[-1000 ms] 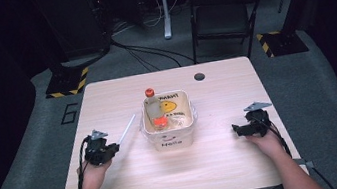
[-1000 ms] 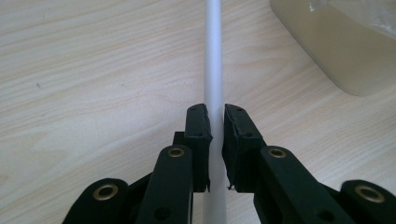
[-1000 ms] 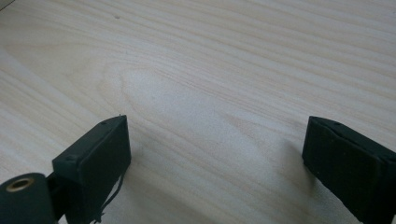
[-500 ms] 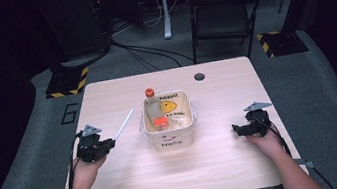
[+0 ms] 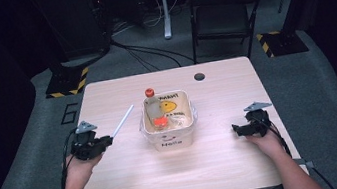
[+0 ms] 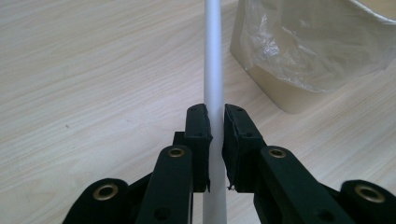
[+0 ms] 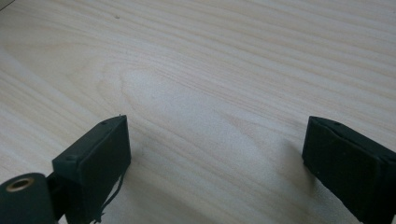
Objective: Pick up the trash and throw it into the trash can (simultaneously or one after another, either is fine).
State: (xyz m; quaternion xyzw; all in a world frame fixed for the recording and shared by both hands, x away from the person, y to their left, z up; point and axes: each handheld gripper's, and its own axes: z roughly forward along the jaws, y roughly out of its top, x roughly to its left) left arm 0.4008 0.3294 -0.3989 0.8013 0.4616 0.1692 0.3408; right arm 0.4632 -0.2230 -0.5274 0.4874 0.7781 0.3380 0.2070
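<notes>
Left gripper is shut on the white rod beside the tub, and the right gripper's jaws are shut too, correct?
Not quite. The left gripper is shut on the white rod beside the tub, but the right gripper view shows the right gripper with jaws wide open over bare table.

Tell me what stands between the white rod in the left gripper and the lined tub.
Nothing visible. The left gripper is shut on the white rod, whose free end points toward the lined tub; bare table lies between them. The bottle stands behind the tub's far corner, off that path.

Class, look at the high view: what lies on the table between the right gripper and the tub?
Nothing: in the high view, bare wooden table separates the open right gripper from the tub. The right gripper view shows bare wood between its jaws too.
</notes>
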